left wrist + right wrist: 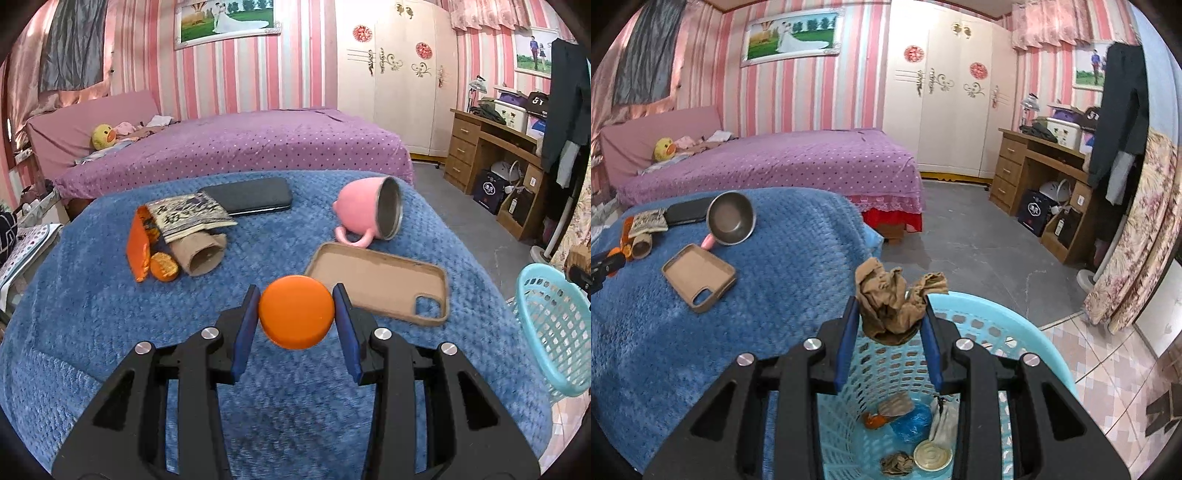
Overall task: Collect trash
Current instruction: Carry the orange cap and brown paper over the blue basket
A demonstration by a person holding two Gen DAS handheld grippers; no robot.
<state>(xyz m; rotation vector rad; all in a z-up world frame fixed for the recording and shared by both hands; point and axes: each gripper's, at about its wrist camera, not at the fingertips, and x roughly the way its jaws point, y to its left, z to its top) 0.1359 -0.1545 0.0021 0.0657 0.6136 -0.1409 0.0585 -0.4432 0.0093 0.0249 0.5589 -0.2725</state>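
My left gripper (296, 314) is shut on a round orange lid (295, 312), held just above the blue blanket (110, 332). My right gripper (888, 317) is shut on a crumpled brown paper wad (886, 299), held over the light blue trash basket (1027, 332). The basket holds several scraps and a round white lid (932, 456). More trash lies on the blanket: an orange wrapper (138, 247), an orange peel piece (164, 266), a cardboard tube (201, 253) and a printed packet (186, 216).
A pink mug (364, 212) lies on its side beside a tan phone case (380, 280). A black phone (251, 195) lies at the far side. The basket also shows in the left wrist view (554, 325), right of the blanket. A purple bed (240, 147) stands behind.
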